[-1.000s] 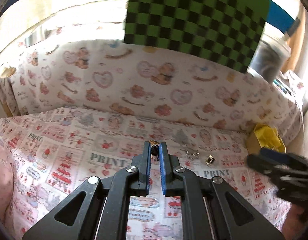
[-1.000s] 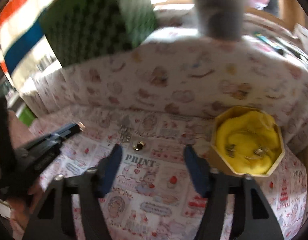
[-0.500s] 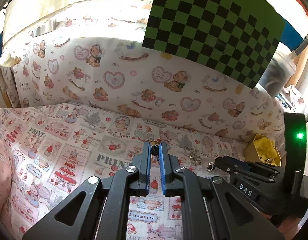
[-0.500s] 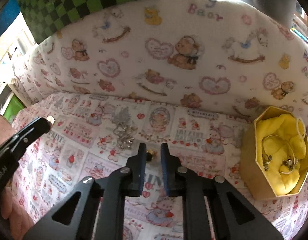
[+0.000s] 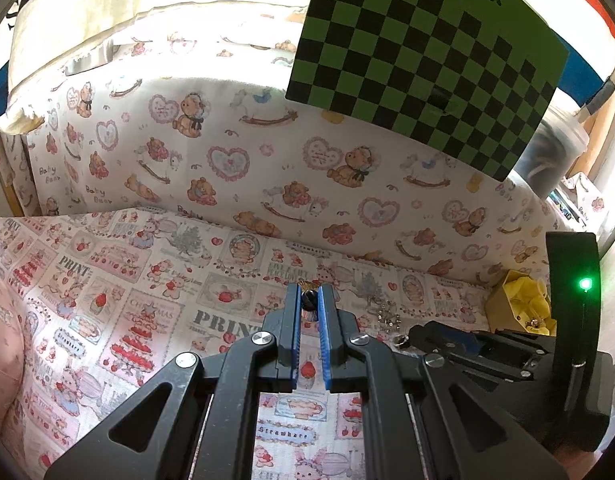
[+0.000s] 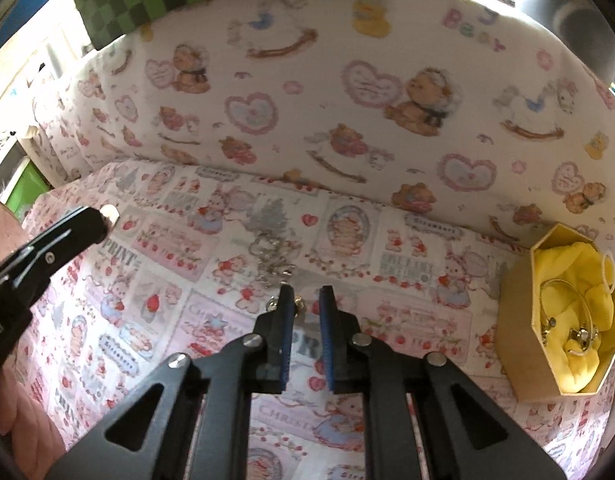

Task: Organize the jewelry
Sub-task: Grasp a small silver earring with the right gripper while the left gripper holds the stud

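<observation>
your left gripper (image 5: 309,300): clamped on a small dark bead (image 5: 308,299) | your right gripper (image 6: 306,300): pinched on a little gold ring (image 6: 298,301) | yellow box (image 6: 515,344): off right

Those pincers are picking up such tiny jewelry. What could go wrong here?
The gold piece sits only at the very tips of the right gripper; it could slip out on lifting. The left gripper pinches a small dark bead equally near its tips. The silver chain lies close and could snag.
</observation>
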A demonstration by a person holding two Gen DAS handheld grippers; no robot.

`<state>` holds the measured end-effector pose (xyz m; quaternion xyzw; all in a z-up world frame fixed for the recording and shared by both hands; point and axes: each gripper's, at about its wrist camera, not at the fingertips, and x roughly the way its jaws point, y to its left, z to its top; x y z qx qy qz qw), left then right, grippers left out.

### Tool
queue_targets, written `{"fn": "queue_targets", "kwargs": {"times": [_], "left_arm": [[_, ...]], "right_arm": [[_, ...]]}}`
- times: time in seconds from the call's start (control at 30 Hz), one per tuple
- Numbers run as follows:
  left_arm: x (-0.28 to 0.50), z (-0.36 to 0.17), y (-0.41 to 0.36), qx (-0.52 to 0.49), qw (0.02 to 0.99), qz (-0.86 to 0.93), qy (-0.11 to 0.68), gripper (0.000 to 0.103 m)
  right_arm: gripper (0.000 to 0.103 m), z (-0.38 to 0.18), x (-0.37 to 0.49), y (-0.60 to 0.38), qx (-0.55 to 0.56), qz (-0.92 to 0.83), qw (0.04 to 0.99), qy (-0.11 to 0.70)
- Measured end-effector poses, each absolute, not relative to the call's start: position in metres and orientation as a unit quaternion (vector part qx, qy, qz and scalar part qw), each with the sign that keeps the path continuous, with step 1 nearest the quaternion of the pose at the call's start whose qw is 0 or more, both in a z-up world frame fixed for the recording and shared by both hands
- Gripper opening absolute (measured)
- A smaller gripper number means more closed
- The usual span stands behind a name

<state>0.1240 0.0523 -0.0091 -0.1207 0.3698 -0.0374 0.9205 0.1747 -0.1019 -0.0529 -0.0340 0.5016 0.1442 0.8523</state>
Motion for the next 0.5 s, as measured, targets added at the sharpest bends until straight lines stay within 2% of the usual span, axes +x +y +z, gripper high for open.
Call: {"fn": "queue_targets", "kwargs": {"times": [0.5], "left_arm": [[0.125,-0.010,0.057,-0.139,0.919,-0.024,0.369,0.007]], "right_arm": [[0.012,-0.056,0.170,-0.067,-0.041,0.176,0.838,0.515]]}}
